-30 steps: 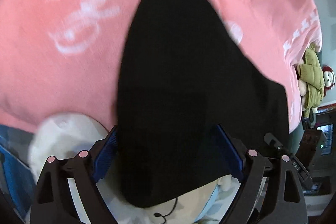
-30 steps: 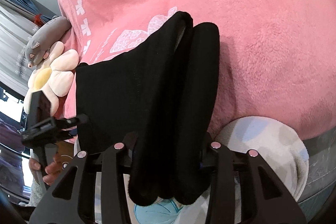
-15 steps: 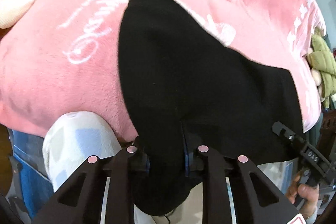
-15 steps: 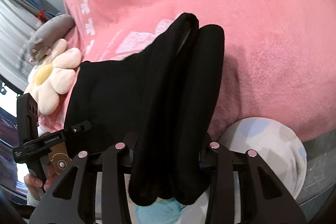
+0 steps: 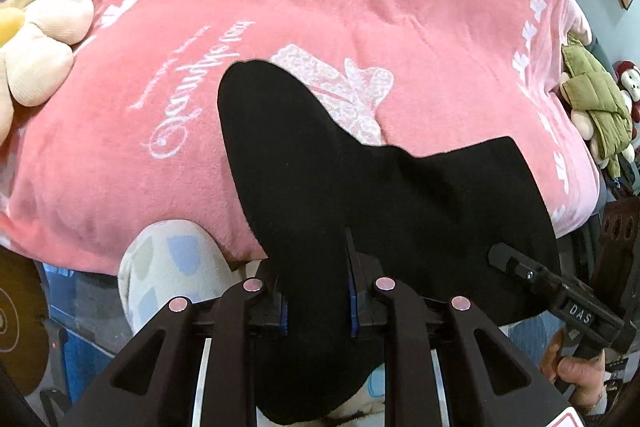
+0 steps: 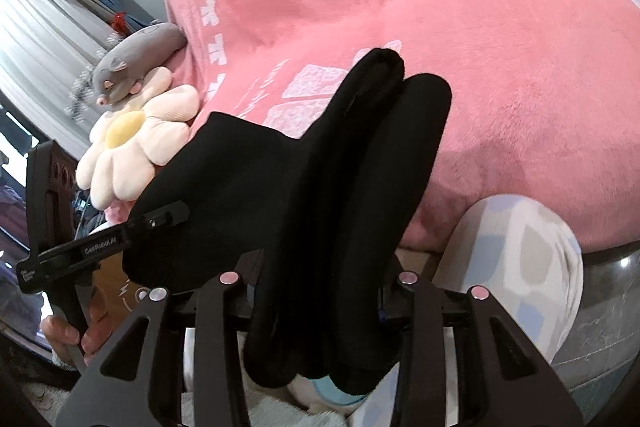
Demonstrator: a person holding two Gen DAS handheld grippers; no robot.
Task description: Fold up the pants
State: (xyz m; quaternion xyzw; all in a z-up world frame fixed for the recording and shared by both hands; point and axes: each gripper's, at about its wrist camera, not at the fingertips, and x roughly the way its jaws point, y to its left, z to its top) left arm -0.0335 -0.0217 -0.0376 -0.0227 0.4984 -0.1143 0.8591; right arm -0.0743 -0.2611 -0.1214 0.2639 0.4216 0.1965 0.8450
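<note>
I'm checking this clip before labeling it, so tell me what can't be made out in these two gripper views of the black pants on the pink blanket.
- Left wrist view: the left gripper pads are buried in the black pants, so the grip depth is hidden.
- Right wrist view: the right gripper contact is hidden by bunched fabric.
- Both views: the pants' lower end is cut off by the bottom edge.
- Pink blanket under the pants is covered.

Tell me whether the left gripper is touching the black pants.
Touching. The left wrist view shows the left gripper with its jaws closed on a bunched fold of the black pants, the blue pads pressed against the fabric on both sides.
</note>
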